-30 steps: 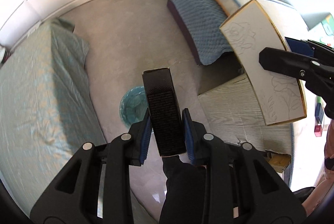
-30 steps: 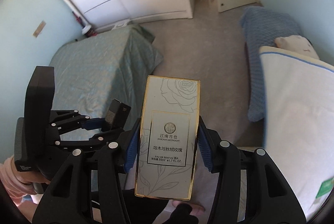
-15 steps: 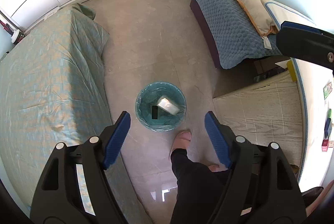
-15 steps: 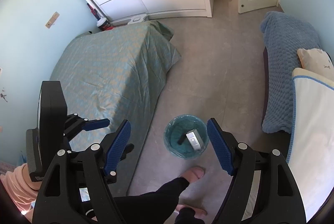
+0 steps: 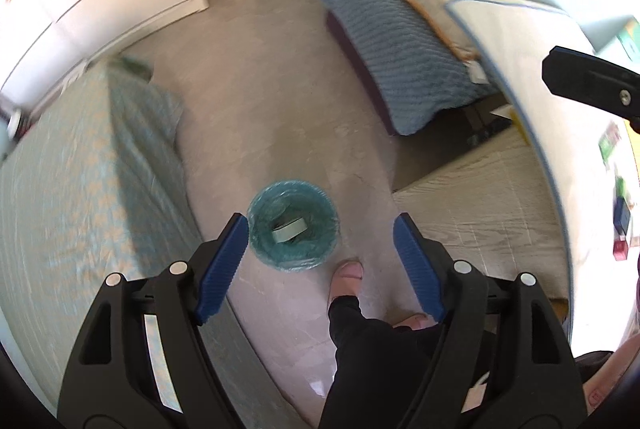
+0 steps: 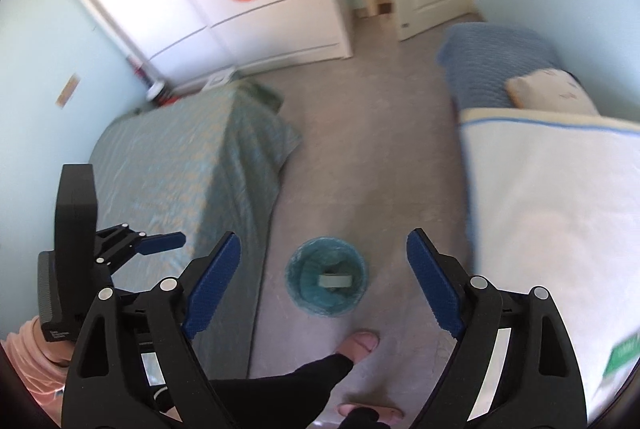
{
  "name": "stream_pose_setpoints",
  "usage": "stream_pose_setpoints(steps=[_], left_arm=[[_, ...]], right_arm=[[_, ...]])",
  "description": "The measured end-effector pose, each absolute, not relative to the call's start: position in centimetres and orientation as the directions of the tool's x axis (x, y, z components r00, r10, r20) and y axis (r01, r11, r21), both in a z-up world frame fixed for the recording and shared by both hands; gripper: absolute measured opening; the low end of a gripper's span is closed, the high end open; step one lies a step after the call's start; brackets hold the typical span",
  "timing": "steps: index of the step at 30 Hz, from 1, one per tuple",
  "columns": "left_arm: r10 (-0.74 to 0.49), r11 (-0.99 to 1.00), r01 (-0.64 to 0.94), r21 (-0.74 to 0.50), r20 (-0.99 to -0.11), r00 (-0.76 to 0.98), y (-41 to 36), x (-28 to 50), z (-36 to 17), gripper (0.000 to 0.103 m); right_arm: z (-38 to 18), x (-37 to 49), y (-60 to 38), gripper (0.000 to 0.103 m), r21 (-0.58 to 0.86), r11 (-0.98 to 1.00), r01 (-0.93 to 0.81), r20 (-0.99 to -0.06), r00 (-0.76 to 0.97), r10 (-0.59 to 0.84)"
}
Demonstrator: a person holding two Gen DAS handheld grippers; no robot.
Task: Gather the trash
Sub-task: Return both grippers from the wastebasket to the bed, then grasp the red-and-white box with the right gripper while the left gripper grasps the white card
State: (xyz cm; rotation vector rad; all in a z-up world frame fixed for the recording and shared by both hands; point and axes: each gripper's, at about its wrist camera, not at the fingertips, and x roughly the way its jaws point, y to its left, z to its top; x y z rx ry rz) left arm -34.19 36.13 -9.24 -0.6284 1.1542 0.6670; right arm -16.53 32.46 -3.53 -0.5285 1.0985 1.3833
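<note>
The grippers' black arms look like matt plastic, and the left gripper [image 5: 320, 249] and right gripper [image 6: 323, 273] carry blue ribbed pads [image 5: 222, 265] with shiny metal screw heads. The bin [image 5: 294, 225] on the floor is lined with thin, crinkled teal plastic film. The floor [image 5: 260, 89] is smooth, faintly glossy stone or tile. On the left, the bedcover [image 5: 80, 169] is soft woven cloth; the far blue blanket [image 5: 384, 41] is quilted. On the right, the desk side [image 5: 480, 229] shows pale wood grain.
</note>
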Motion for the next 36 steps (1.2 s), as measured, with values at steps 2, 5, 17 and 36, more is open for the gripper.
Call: stream_pose_setpoints(steps=[2, 5, 17, 36], left_arm=[[0.143, 0.702, -0.705, -0.103, -0.949, 0.28, 35.4, -32.4, -8.6, 0.073], [0.126, 0.785, -0.613, -0.091, -0.945, 0.301, 33.8, -29.2, -7.7, 0.073], [0.001, 0.975, -0.209, -0.08, -0.932, 0.363, 22.9, -15.7, -5.6, 0.084], [-0.092, 0.973, 0.231, -0.015, -0.94, 0.328, 7.6, -3.9, -6.2, 0.085]], right_arm=[[-3.0, -15.0, 30.6, 0.086, 0.283, 0.243, -0.928, -0.843, -0.12, 0.525], [-2.4, -12.5, 26.9, 0.088, 0.274, 0.351, -0.896, -0.838, -0.043, 0.544], [-1.2, -3.8, 7.9, 0.09, 0.227, 0.712, -0.665, -0.847, 0.227, 0.482], [-5.0, -2.7, -9.5, 0.09, 0.207, 0.92, -0.333, -0.891, 0.325, 0.318]])
